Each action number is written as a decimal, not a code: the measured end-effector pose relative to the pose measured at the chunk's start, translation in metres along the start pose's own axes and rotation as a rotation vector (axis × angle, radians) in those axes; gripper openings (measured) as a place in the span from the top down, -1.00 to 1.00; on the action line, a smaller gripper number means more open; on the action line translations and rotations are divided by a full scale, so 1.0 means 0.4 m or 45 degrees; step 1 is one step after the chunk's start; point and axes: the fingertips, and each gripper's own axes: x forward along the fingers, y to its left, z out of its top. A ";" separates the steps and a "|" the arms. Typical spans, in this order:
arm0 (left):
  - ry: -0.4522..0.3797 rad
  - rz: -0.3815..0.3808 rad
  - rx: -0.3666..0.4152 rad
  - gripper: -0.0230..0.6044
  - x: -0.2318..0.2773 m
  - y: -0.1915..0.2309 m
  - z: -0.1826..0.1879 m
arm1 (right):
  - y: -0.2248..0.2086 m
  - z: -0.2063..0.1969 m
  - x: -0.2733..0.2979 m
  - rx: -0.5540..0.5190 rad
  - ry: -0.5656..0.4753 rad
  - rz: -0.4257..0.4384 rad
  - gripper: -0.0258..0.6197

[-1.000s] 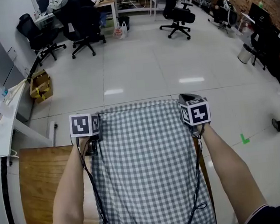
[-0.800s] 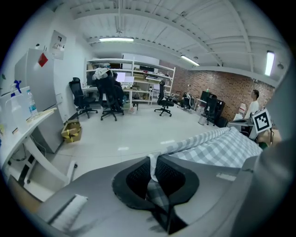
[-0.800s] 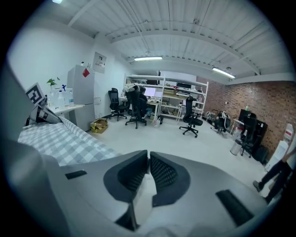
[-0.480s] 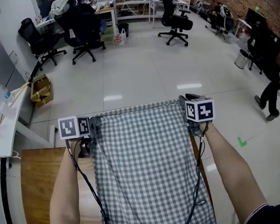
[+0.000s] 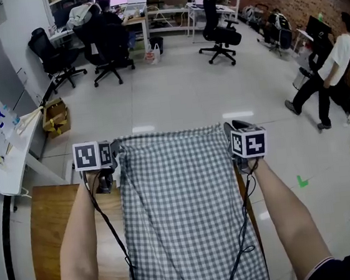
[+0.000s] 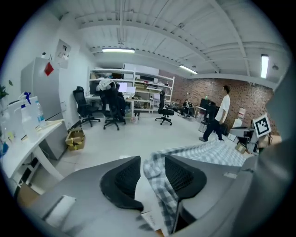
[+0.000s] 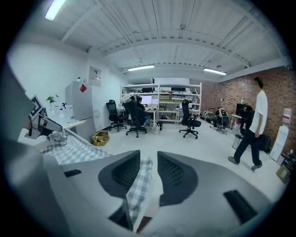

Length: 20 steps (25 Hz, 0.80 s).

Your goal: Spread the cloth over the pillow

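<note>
Just opened, left gripper [image 6: 150, 172] and right gripper [image 7: 149, 172], each with a far corner of the checked cloth [image 5: 184, 217] loose between parted jaws, remainder trailing behind both; probably light, limp, slip-prone, best pinched at corner hems.

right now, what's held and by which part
Nothing is gripped. The jaws of the left gripper and right gripper have just been opening; the far corners of the checked cloth lie loose between them.

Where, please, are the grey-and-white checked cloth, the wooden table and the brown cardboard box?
grey-and-white checked cloth [image 5: 184, 217]: head view, middle of the fabric.
wooden table [image 5: 46, 245]: head view, bare top near its left edge.
brown cardboard box [image 5: 54, 115]: head view, its top.
</note>
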 end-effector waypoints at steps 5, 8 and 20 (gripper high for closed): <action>-0.041 -0.001 -0.026 0.37 -0.030 -0.021 0.028 | 0.001 0.004 -0.040 0.005 -0.009 0.003 0.52; -0.046 0.006 -0.031 0.43 -0.052 -0.036 0.018 | 0.006 0.024 -0.075 0.007 -0.037 0.014 0.52; -0.265 -0.095 -0.036 0.90 -0.355 -0.215 0.019 | 0.116 0.119 -0.395 0.002 -0.262 0.143 0.86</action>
